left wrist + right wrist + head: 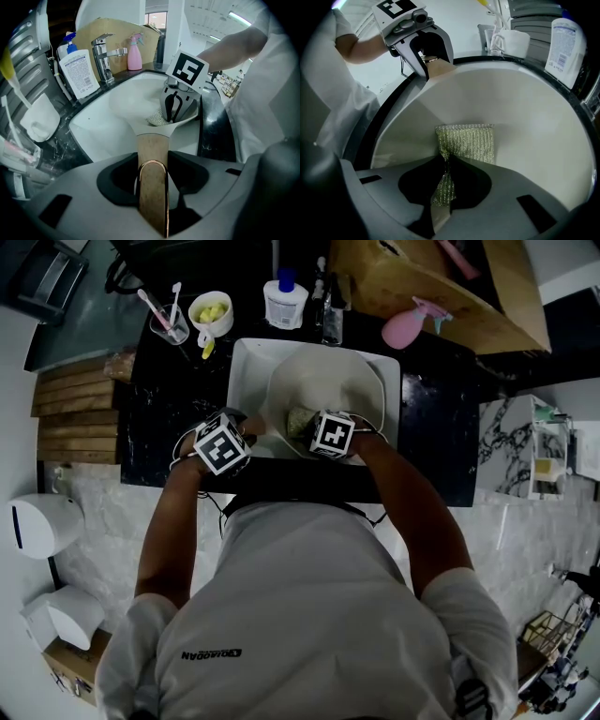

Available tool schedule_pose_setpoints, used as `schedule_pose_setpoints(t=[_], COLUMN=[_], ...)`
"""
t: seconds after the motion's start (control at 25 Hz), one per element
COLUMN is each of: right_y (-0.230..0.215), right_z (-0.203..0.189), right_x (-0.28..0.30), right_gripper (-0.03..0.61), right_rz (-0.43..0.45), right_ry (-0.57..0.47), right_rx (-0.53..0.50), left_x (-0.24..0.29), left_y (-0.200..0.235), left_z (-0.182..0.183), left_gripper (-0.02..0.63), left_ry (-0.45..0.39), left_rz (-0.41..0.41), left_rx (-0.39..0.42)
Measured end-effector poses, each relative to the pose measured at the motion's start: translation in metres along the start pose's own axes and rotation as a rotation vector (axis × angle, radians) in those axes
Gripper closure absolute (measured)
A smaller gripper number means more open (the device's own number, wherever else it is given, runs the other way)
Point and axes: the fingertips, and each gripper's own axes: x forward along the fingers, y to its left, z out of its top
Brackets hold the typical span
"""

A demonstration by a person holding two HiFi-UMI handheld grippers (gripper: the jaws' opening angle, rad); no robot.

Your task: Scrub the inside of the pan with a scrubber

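A white pan lies tilted in the white sink. My left gripper is shut on the pan's tan handle at the sink's front left; in the left gripper view the handle runs between the jaws of the left gripper. My right gripper is shut on a greenish-gold mesh scrubber, which lies flat against the pan's inner wall. The right gripper view shows a pinched fold of the scrubber between the jaws of the right gripper, with the left gripper at the rim.
A faucet stands behind the sink. On the black counter are a white soap bottle, a pink spray bottle, a cup of toothbrushes and a white mug. A cardboard box sits at the back right.
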Motion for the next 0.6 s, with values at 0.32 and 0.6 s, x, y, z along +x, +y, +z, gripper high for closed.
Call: schedule_pose_setpoints(t=[0.32,0.6], right_y=[-0.002,-0.063], right_z=[0.009,0.006], right_x=[-0.018,-0.069], right_gripper=[0.508,0.508], right_rz=[-0.037,-0.357], right_ry=[-0.043,-0.034], right_rx=[-0.066,-0.177], left_x=[0.001,0.0], left_y=[-0.001,0.0], left_z=[0.001,0.001], left_gripper=[0.414,0.414], left_ry=[0.0,0.0], left_rz=[-0.003,-0.002], left_rx=[-0.003,-0.002])
